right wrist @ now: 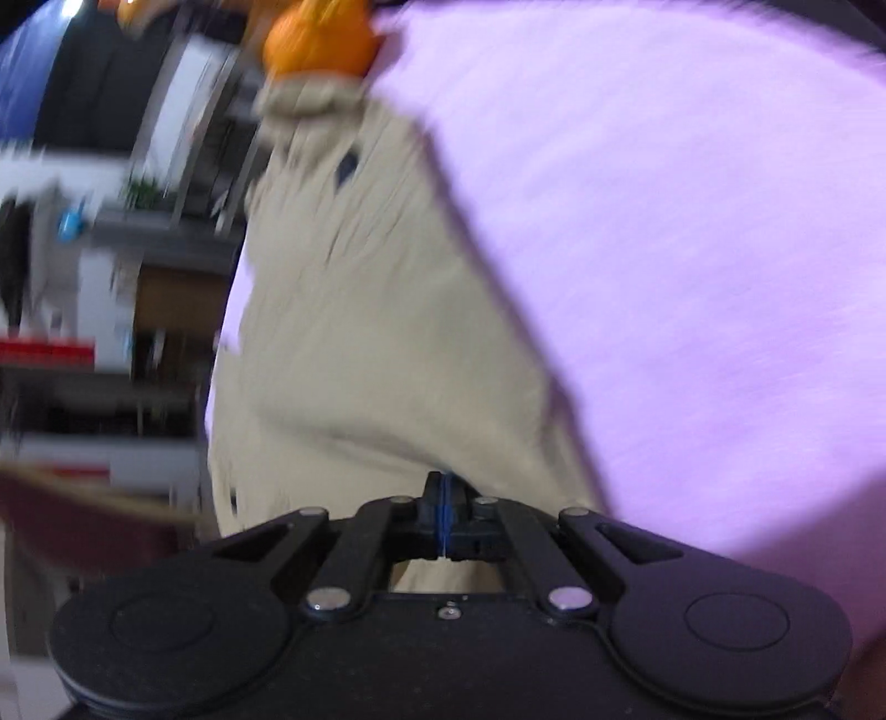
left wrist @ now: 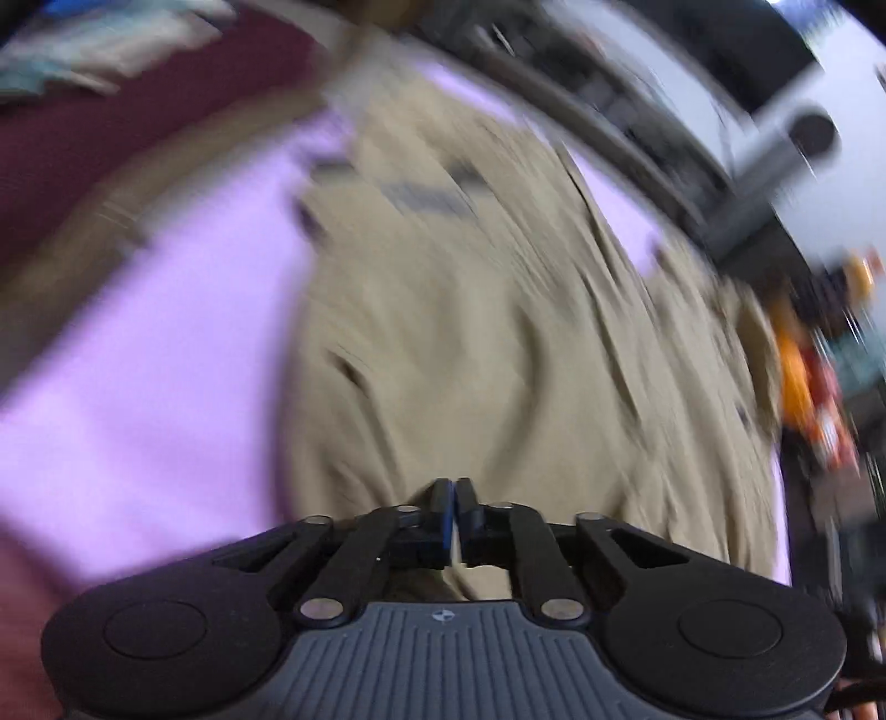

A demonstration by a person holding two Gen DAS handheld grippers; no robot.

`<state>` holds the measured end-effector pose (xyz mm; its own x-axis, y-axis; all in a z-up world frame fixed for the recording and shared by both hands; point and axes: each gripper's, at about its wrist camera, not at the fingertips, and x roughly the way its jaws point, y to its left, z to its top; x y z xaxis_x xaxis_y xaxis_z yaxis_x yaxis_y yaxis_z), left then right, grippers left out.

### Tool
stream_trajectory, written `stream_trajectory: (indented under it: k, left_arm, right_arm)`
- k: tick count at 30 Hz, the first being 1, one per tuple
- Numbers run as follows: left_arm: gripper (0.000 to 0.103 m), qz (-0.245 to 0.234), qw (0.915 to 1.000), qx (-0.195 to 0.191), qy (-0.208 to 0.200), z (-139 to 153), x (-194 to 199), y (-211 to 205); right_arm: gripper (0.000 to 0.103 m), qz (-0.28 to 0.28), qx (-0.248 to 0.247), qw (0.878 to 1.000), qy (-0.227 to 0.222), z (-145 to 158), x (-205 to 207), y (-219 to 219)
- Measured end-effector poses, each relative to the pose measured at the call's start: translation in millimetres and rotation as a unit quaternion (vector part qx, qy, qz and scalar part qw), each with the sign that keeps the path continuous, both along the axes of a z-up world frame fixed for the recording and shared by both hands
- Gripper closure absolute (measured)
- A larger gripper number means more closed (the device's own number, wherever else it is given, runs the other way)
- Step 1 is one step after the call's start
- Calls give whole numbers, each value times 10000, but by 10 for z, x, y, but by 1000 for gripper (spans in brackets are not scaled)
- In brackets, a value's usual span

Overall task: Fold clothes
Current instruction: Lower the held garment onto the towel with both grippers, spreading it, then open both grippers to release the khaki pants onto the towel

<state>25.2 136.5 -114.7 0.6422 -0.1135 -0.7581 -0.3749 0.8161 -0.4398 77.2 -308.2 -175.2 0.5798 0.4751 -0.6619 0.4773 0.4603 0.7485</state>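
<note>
A beige garment (left wrist: 470, 332), with dark labels near its far end, lies spread on a lilac sheet (left wrist: 166, 387); both views are motion-blurred. My left gripper (left wrist: 454, 490) is shut on the garment's near edge. In the right wrist view the same beige garment (right wrist: 360, 332) runs away from me along the left side of the lilac sheet (right wrist: 692, 277). My right gripper (right wrist: 443, 482) is shut on its near edge.
A maroon cloth (left wrist: 111, 127) lies at the far left of the bed, with pale clothes on it. An orange object (right wrist: 315, 39) sits past the garment's far end. Shelves and furniture (right wrist: 83, 277) stand beyond the bed's edge.
</note>
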Motion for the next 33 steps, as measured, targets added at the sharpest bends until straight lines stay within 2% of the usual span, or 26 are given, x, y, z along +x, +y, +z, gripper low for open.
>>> stream_trajectory:
  k: [2, 3, 4, 5, 6, 8, 12, 14, 15, 16, 17, 18, 19, 20, 21, 23, 24, 26, 27, 30, 33]
  left_arm:
    - [95, 337, 9993, 120, -50, 73, -90, 97]
    - [96, 374, 9991, 195, -22, 81, -106, 99]
    - [95, 295, 9992, 253, -2, 82, -107, 68]
    - [95, 217, 9993, 310, 18, 82, -108, 36]
    - [95, 139, 9992, 368, 39, 83, -109, 5]
    - [94, -43, 9989, 463, 68, 89, -118, -56]
    - [94, -702, 9965, 458, -35, 96, -198, -241]
    - [94, -1017, 9930, 596, -97, 99, -227, -352]
    - [94, -1167, 9906, 708, -100, 100, -233, -406]
    - [93, -1313, 9876, 859, -4, 84, -221, -453]
    - [89, -1401, 9842, 1071, 178, 46, -197, -498]
    - [82, -1417, 9803, 1330, 355, 9, -176, -541]
    - [80, -1432, 9754, 1588, 532, -29, -155, -585]
    - [80, -1432, 9720, 1749, 642, -38, -146, -608]
    - [80, -1409, 9725, 1743, 636, 3, -156, -597]
    - [91, -1362, 9734, 1732, 624, 86, -176, -575]
    - [91, -1359, 9755, 1636, 561, 145, -187, -547]
    - [91, -1429, 9824, 1183, 221, 337, -211, -441]
    - [91, -1468, 9827, 1130, 8, 464, -211, -423]
    - [91, -1522, 9756, 1459, -606, 879, -179, -476]
    - [90, -1711, 9658, 1560, -1166, 1221, -46, -532]
  right_arm:
    - [100, -188, -327, 9993, -75, 122, -116, -39]
    - [96, -272, -490, 9983, -131, 185, -179, -70]
    - [84, -351, -619, 9972, -208, 248, -241, -116]
    - [78, -385, -710, 9963, -289, 308, -291, -134]
    - [76, -328, -666, 9963, -427, 345, -321, -146]
    - [76, -116, -514, 9962, -696, 419, -379, -129]
    - [77, 929, -48, 9920, -850, 435, -382, 85]
    - [77, 1050, -264, 9924, -590, 404, -388, 130]
    - [84, 1111, -372, 9921, -460, 388, -391, 152]
    - [103, 1171, -480, 9914, -329, 373, -394, 175]
    - [103, 1230, -588, 9905, -199, 357, -397, 197]
    - [103, 1289, -696, 9892, -68, 341, -400, 219]
    - [103, 1347, -805, 9876, 62, 326, -403, 241]
    - [103, 1289, -1098, 9855, 68, 379, -415, 235]
    - [103, 1230, -1353, 9831, 57, 437, -436, 229]
    - [96, 1129, -1423, 9834, -24, 576, -450, 184]
    - [93, 1157, -1464, 9823, -196, 705, -450, 177]
    - [89, 1211, -1542, 9791, -540, 963, -449, 162]
    - [87, 1270, -1544, 9770, -747, 1120, -412, 187]
    - [84, 1435, -1492, 9688, -1362, 1580, -257, 266]
    - [82, 1583, -1322, 9586, -1965, 1981, -14, 375]
